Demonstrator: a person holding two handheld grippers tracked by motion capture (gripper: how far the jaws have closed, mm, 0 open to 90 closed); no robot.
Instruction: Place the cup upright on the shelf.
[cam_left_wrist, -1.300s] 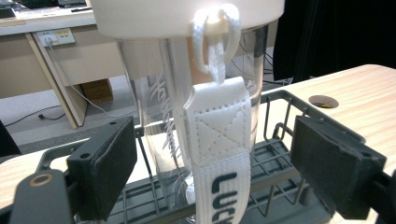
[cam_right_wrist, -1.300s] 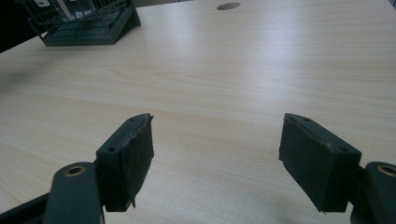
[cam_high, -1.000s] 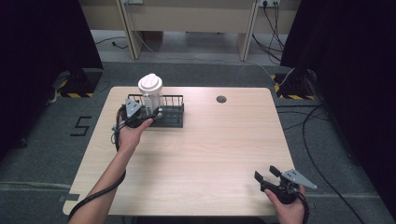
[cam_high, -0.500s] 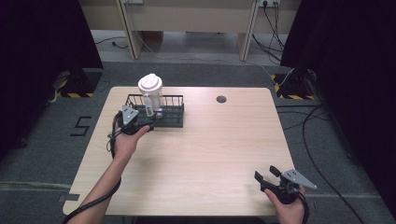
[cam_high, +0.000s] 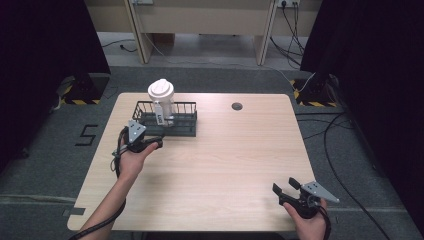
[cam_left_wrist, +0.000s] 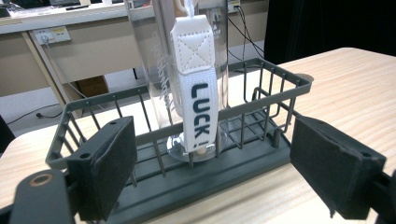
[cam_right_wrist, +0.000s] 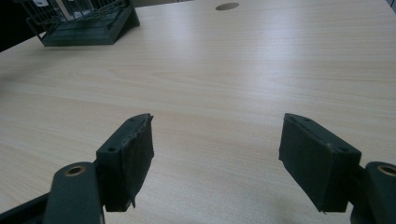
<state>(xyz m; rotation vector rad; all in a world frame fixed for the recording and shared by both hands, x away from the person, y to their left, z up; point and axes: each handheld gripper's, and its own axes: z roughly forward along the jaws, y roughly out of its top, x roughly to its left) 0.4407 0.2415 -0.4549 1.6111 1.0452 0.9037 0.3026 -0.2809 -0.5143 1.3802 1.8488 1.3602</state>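
A dark wire basket (cam_high: 186, 106) stands at the table's back left. Upright inside it is a clear bottle (cam_high: 162, 102) with a white lid. A white strap (cam_left_wrist: 196, 84) printed "LUCK" hangs down the bottle's (cam_left_wrist: 159, 56) front. My left gripper (cam_high: 155, 143) is just in front of the basket (cam_left_wrist: 275, 88), apart from it. It is open with nothing between its pads, and its jaws point at the bottle. My right gripper (cam_high: 284, 185) hovers open and empty near the front right edge. In the right gripper view its jaws (cam_right_wrist: 219, 154) face bare wood, with the basket (cam_right_wrist: 84, 28) far off.
The light wooden table (cam_high: 225, 160) has a round cable hole (cam_high: 237, 106) near its back edge, right of the basket. Cables lie on the grey floor to the right. A pale desk stands beyond the table.
My left gripper has drawn back from the basket toward the near-left, away from the bottle. The right gripper has stayed where it was.
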